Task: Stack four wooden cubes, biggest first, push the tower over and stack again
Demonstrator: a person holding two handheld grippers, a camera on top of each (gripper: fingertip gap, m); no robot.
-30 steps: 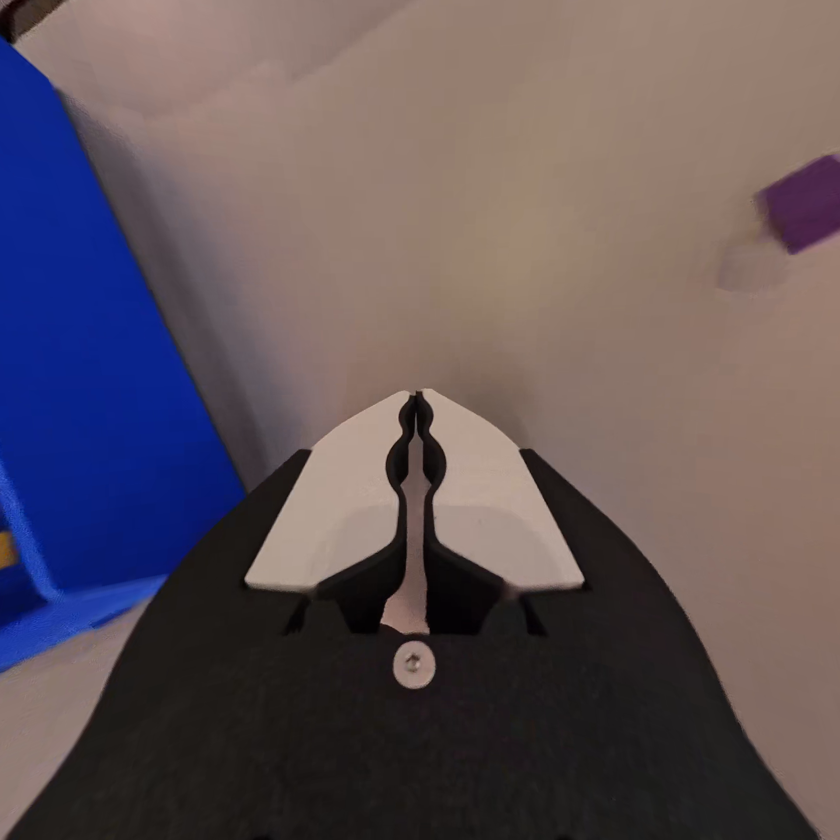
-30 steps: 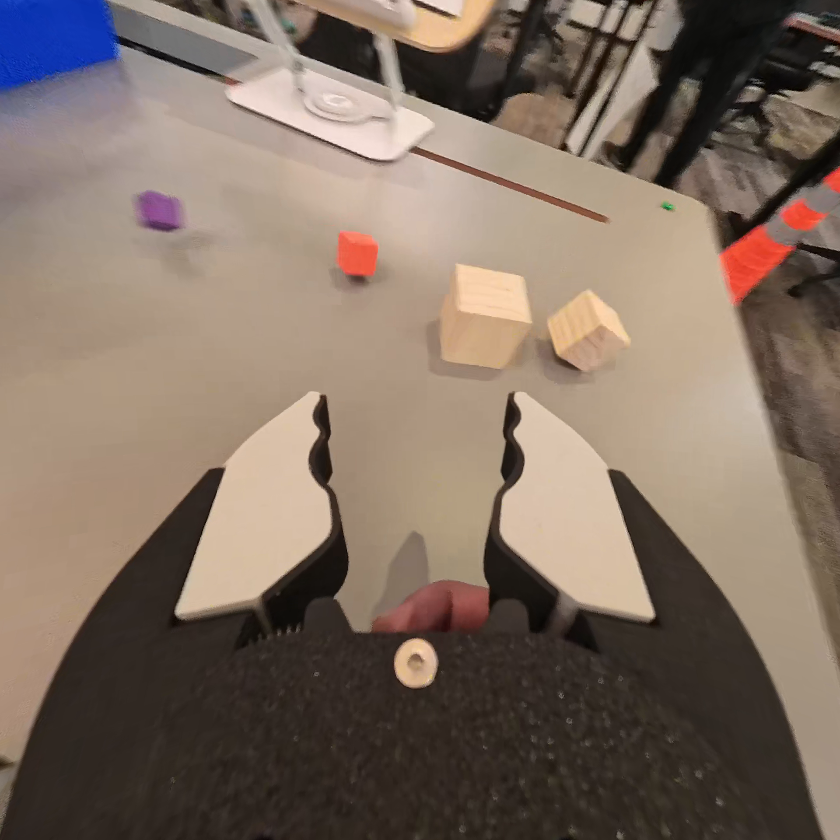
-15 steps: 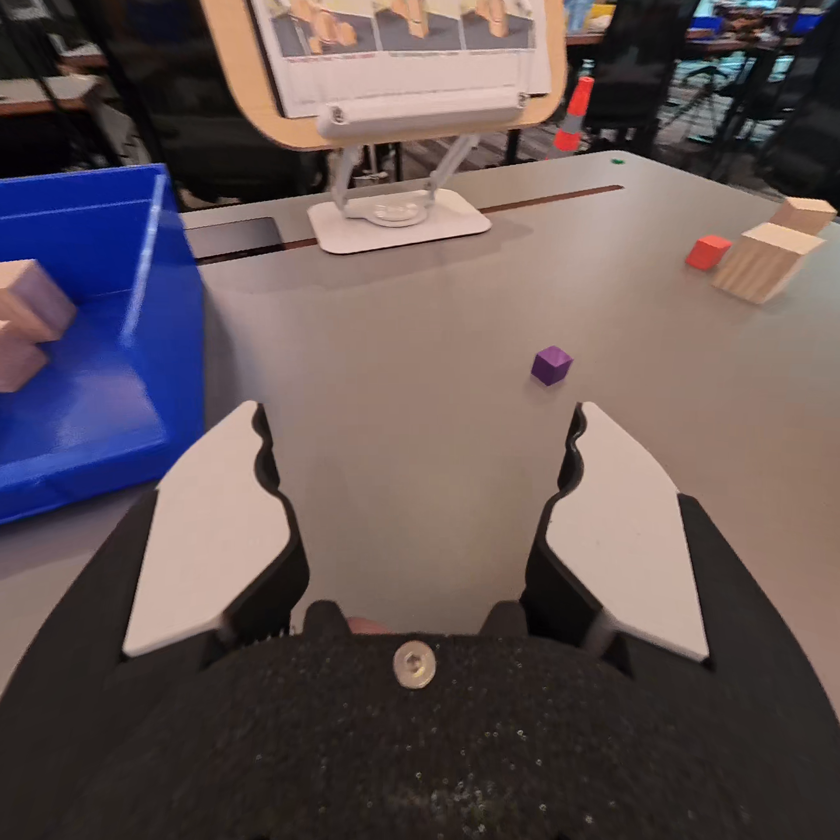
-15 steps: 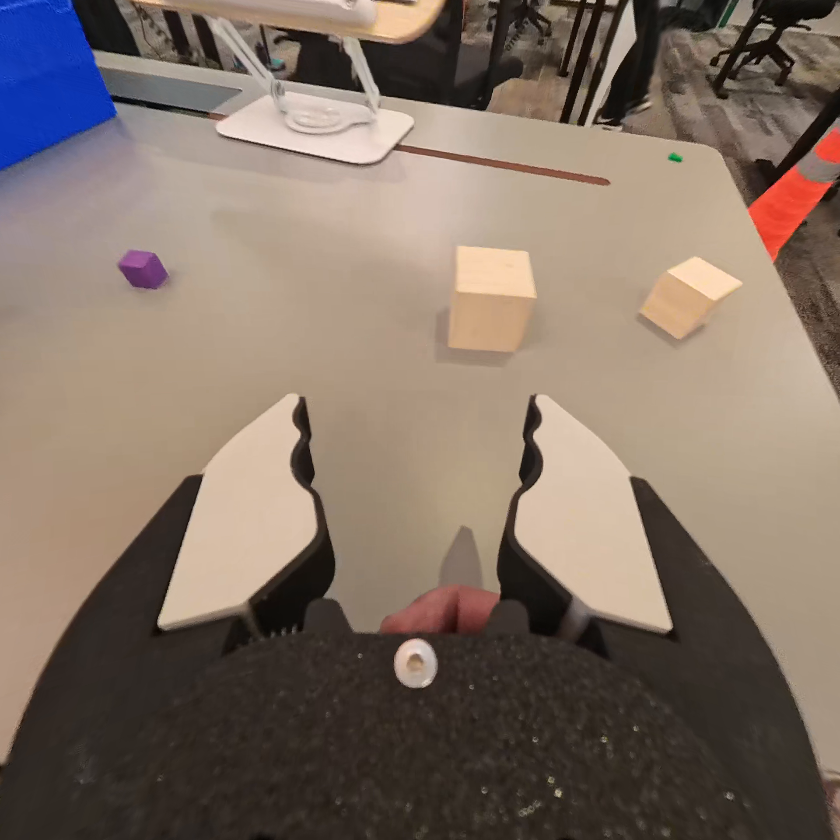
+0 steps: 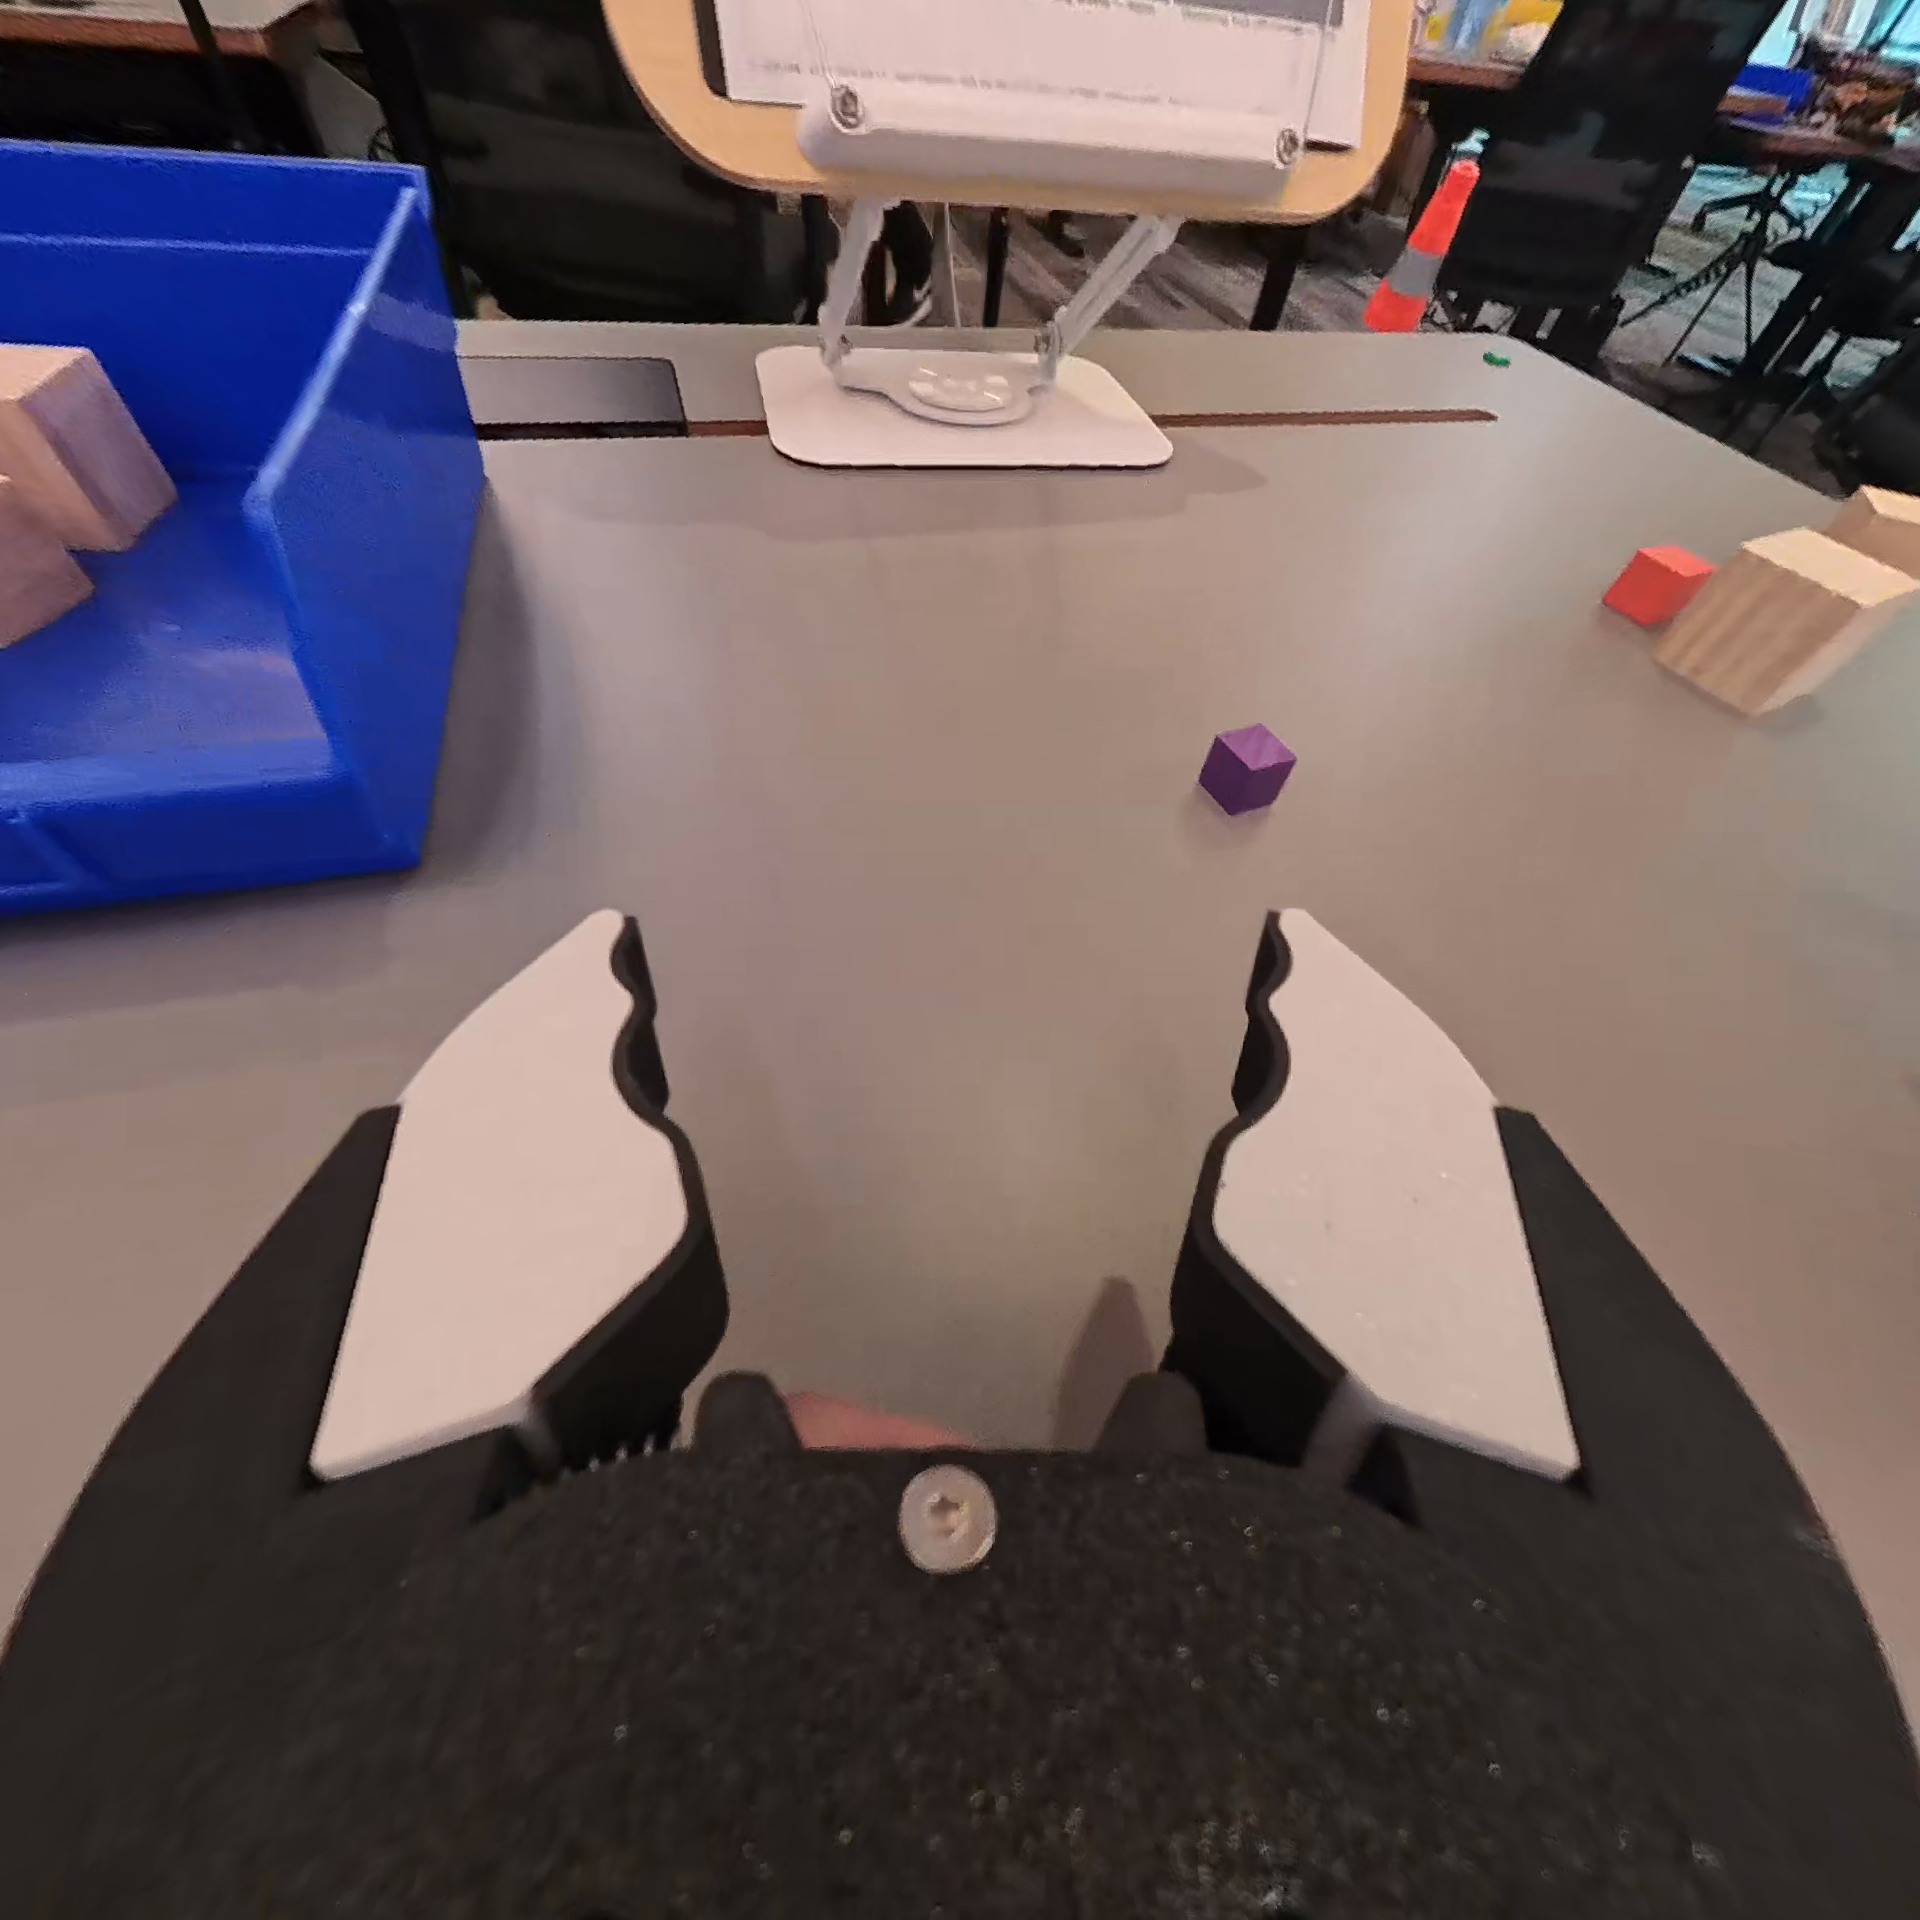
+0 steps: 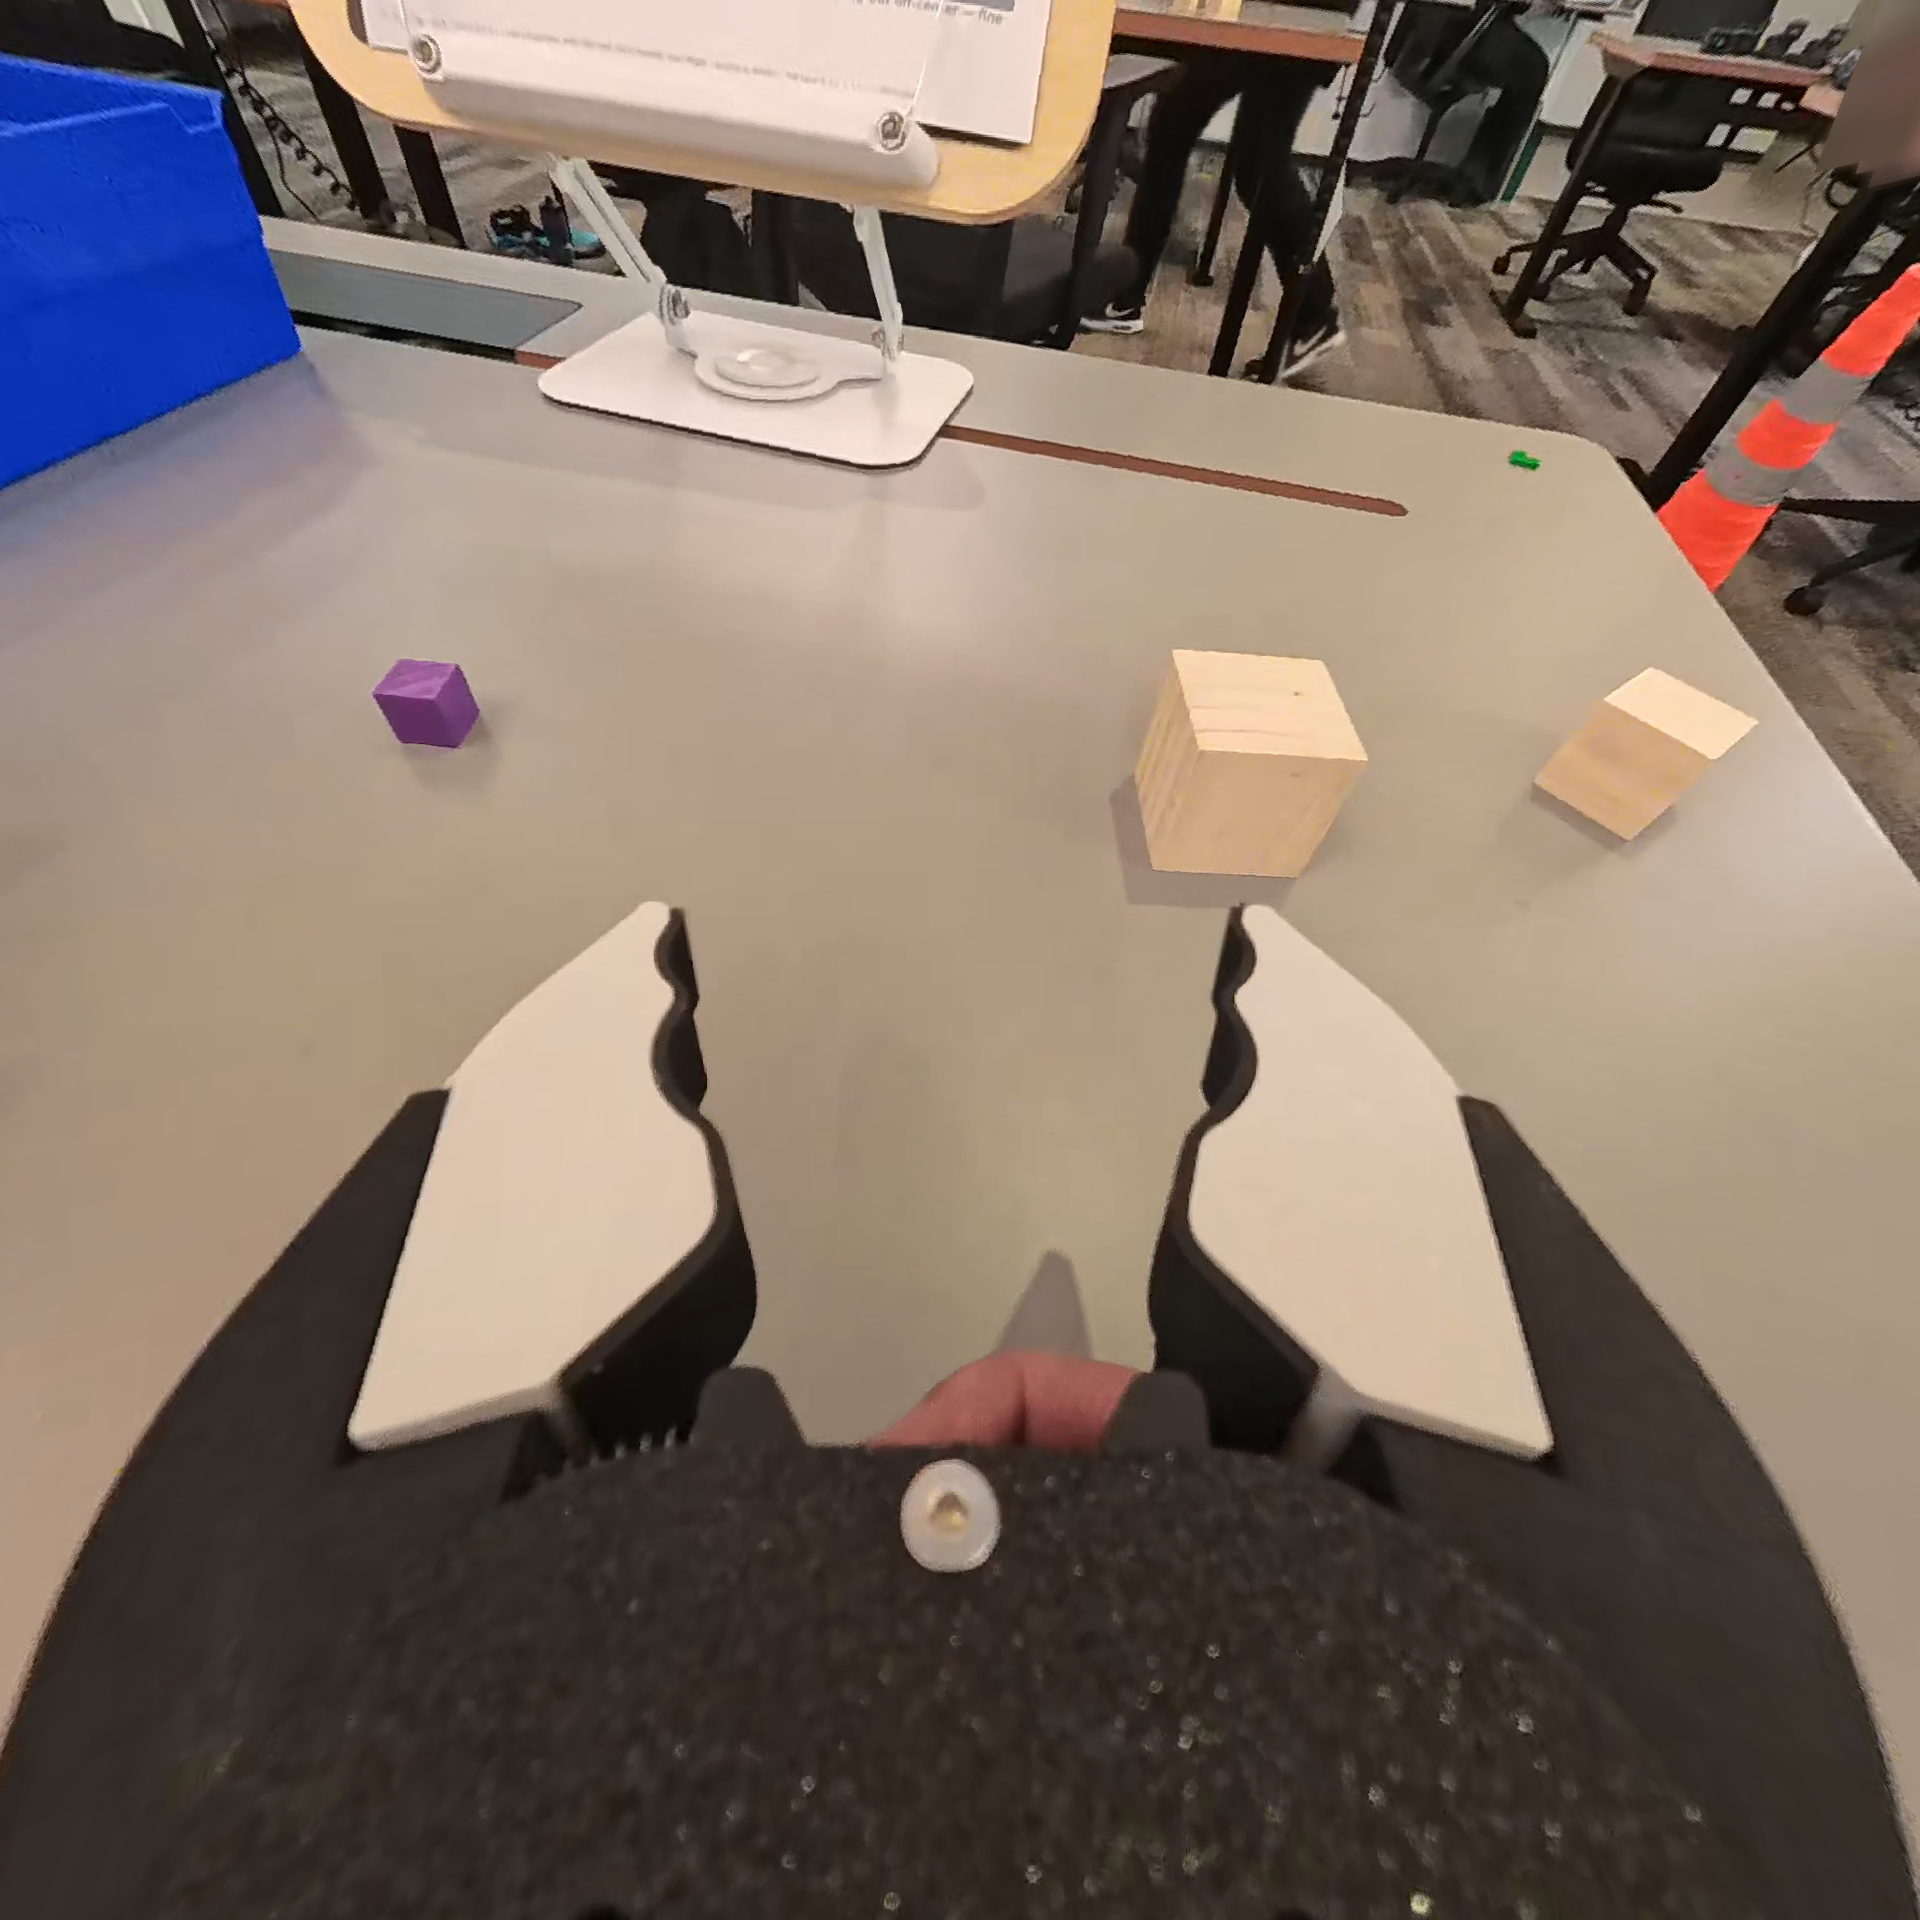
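Cubes scattered on grey table (image 6: 831, 644), none stacked: largest wooden cube (image 6: 1247, 764) upright, just ahead-right of right gripper (image 6: 951, 920); smaller wooden cube (image 6: 1642, 753) well right, near table edge; small purple cube (image 6: 426, 703) far left; red cube (image 5: 1654, 585) tucked close behind largest one, seen from left wrist only. Left gripper (image 5: 945, 925) spread wide, empty. Right gripper likewise wide, empty. Blue bin (image 5: 353, 582) at left, holding more wooden blocks (image 5: 73, 457)
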